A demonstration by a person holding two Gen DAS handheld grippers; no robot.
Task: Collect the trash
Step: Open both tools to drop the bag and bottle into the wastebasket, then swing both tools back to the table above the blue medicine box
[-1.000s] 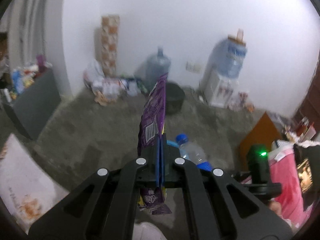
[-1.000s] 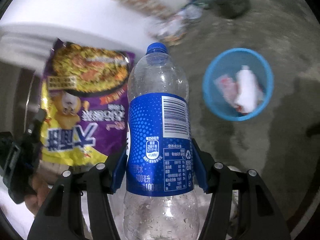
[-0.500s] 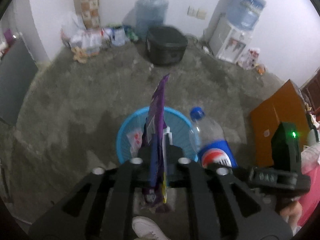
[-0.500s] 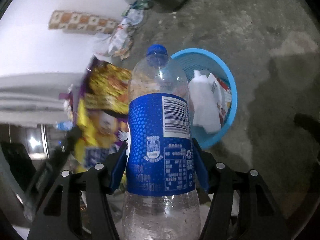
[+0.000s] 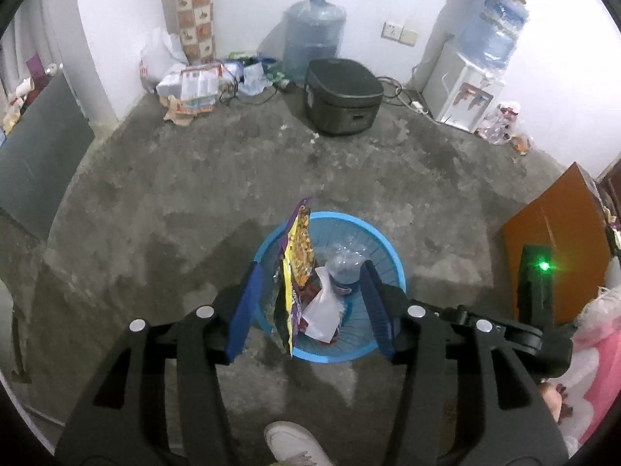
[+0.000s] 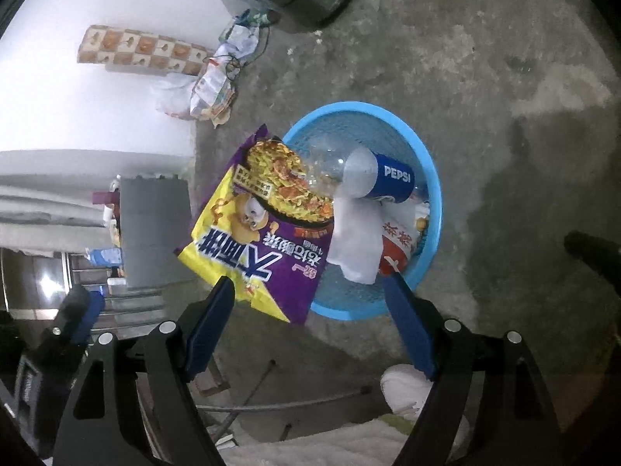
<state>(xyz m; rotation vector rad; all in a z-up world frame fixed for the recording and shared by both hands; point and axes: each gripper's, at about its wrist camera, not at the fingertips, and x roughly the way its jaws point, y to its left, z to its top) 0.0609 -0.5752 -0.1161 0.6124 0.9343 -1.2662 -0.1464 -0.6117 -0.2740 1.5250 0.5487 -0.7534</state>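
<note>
A blue mesh basket (image 5: 392, 268) (image 6: 431, 178) stands on the concrete floor below both grippers. My left gripper (image 5: 310, 268) hangs over it with its jaws opening. The purple and yellow noodle packet (image 5: 297, 268) (image 6: 264, 229) drops edge-on between the pads without touching them, at the basket's left rim. My right gripper (image 6: 309, 279) is also opening, with nothing between its pads. The blue-labelled plastic bottle (image 6: 390, 180) (image 5: 343, 268) lies inside the basket on white paper (image 6: 355, 237) and a red wrapper.
A black box-shaped appliance (image 5: 341, 97), a big water jug (image 5: 314, 31) and a water dispenser (image 5: 465, 81) stand along the far wall, with a litter pile (image 5: 194, 81) to their left. An orange board (image 5: 555, 240) leans at right. A white shoe (image 5: 295, 442) is near the basket.
Both grippers came down over the basket and opened. The bottle left the right gripper and fell into the basket. The left gripper let go of the packet.
</note>
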